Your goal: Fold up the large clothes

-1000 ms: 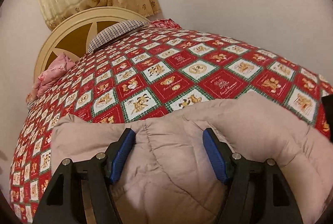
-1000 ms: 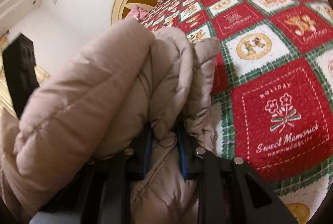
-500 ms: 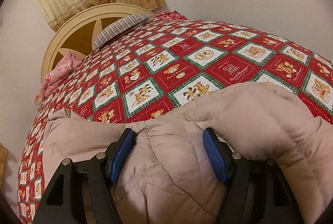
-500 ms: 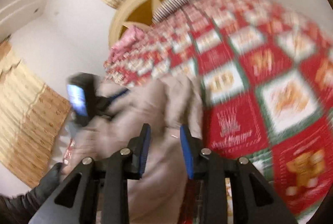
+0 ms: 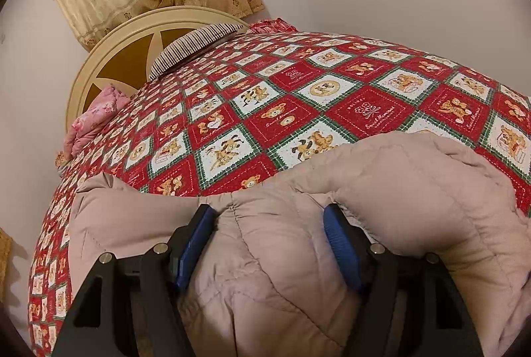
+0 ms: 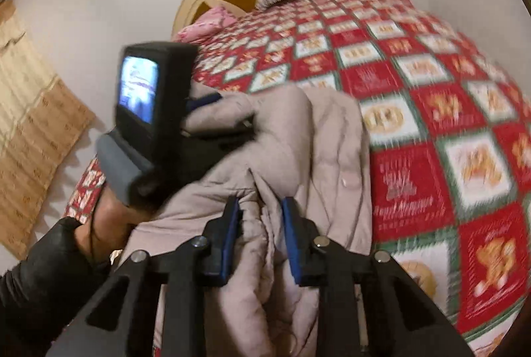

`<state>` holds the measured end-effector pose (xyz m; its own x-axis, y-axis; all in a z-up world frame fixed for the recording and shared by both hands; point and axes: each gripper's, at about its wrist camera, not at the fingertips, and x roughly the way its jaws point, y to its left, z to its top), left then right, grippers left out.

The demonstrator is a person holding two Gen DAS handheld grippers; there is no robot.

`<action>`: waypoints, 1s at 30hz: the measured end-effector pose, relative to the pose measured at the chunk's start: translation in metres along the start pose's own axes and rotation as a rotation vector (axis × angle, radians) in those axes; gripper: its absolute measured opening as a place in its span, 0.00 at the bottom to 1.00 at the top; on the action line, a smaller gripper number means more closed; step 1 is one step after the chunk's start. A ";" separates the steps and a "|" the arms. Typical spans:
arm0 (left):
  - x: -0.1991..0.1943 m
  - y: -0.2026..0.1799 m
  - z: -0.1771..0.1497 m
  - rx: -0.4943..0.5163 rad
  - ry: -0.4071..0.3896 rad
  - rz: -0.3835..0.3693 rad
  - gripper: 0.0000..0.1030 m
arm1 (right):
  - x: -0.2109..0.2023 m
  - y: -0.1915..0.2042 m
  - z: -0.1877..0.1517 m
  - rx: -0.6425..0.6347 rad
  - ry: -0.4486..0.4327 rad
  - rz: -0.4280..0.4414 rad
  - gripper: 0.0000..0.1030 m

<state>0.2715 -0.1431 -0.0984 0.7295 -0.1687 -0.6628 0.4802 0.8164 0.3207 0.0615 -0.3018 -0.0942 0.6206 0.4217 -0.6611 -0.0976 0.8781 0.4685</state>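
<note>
While one beige padded jacket point(image 5: 298, 257) lies bunched on the one red patchwork bedspread point(image 5: 298, 111), two grippers angle down: the left gripper point(image 5: 268, 224) clamps a thick fold between wide jaws; the right gripper point(image 6: 260, 224), jaws closing, straddles a narrow ridge.

The puffy jacket point(image 5: 415, 191) is showing matt, quilted taupe cloth — stitched seams are puckering it. The bedspread point(image 5: 298, 98) is looking like printed cotton, soft and matt. The headboard point(image 5: 132, 41) is showing smooth painted wood — 2 tones, slightly glossy.
</note>
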 end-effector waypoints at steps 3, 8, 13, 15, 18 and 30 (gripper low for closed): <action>0.001 0.000 0.000 0.003 -0.001 -0.009 0.68 | 0.006 -0.006 -0.015 0.077 -0.015 0.030 0.27; -0.003 -0.005 -0.001 0.017 -0.015 -0.023 0.68 | 0.006 -0.008 -0.040 0.170 -0.041 0.083 0.27; 0.004 -0.010 0.000 0.028 -0.020 -0.005 0.68 | 0.007 -0.009 -0.047 0.191 -0.055 0.106 0.27; 0.007 -0.013 0.001 0.038 -0.010 0.009 0.68 | 0.009 -0.009 -0.043 0.189 -0.046 0.106 0.27; 0.002 -0.015 0.000 0.049 -0.021 0.038 0.68 | 0.006 -0.008 -0.037 0.187 -0.020 0.106 0.28; -0.002 -0.004 0.002 -0.010 -0.041 0.020 0.68 | -0.029 -0.015 0.047 0.114 -0.107 0.081 0.97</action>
<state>0.2690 -0.1466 -0.0971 0.7583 -0.1752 -0.6280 0.4608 0.8254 0.3262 0.0812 -0.3375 -0.0543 0.6940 0.4580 -0.5555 -0.0657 0.8086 0.5846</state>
